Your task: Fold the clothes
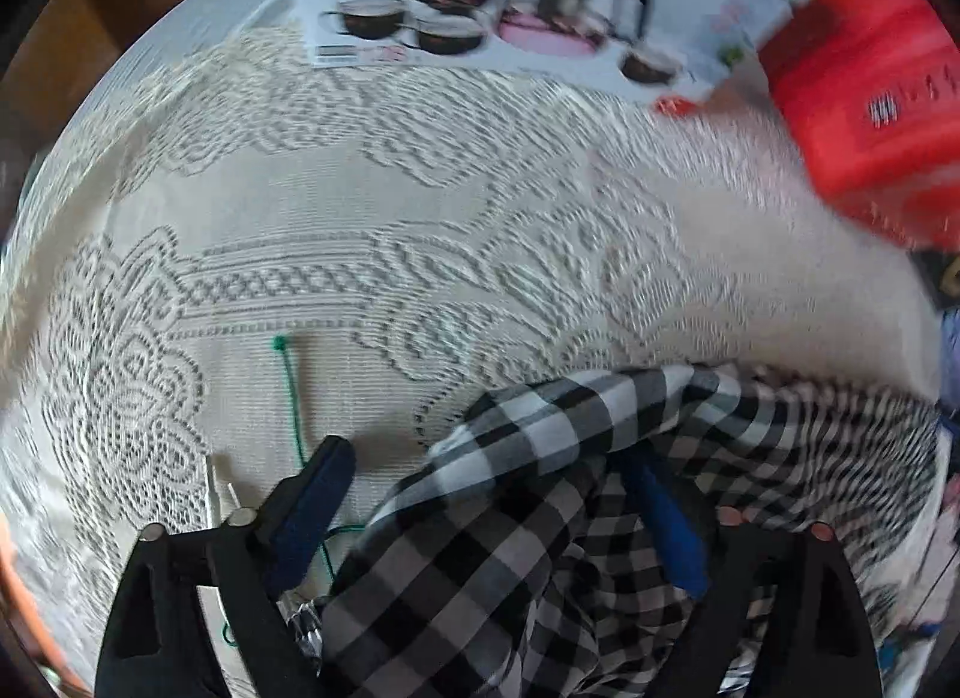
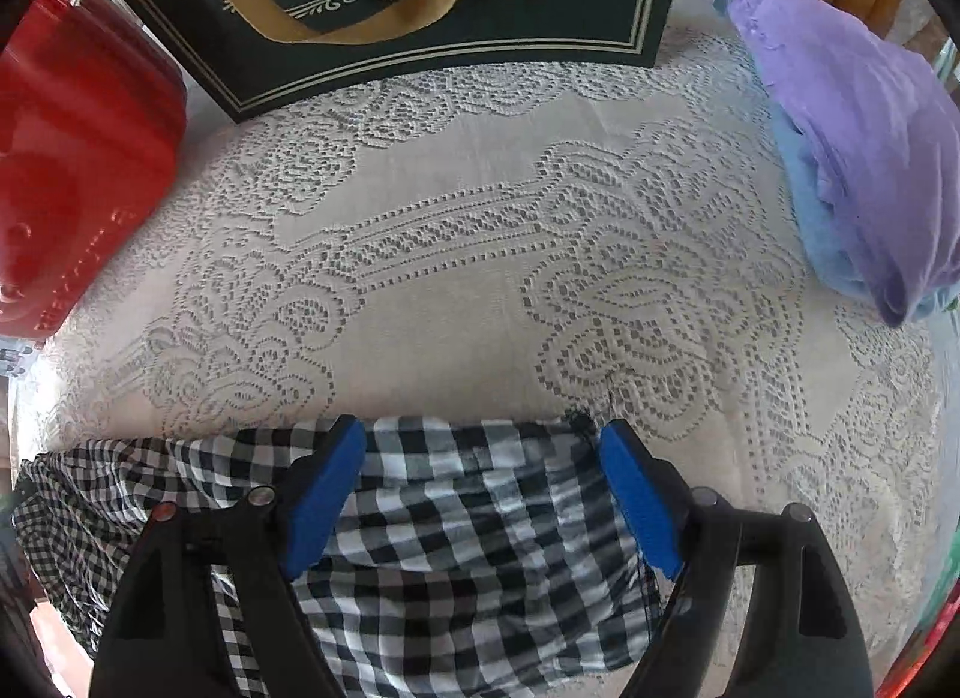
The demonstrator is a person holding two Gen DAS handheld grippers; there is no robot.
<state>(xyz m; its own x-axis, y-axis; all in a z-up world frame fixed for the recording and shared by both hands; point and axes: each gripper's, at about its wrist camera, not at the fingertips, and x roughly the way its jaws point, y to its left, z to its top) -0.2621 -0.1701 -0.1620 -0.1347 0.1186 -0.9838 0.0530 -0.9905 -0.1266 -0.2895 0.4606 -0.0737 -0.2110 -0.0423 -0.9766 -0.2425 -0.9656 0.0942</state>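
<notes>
On the lace worktop (image 2: 480,290), near edge, checked garment (image 2: 456,548) lies bunched. Both tools spread: left tool (image 1: 498,494) and right tool (image 2: 480,494) straddle cloth. Likely mid-fold; next needs a firm edge pinch.

Both wrist views low, forward – share checked cloth (image 1: 540,518) (close).

Each gripper, left (image 1: 480,482) and right (image 2: 483,458), was built from black angular arms with triangular cut-outs, joined by round silver and copper-toned pins, and tipped with flat blue pads (image 2: 639,497).
</notes>
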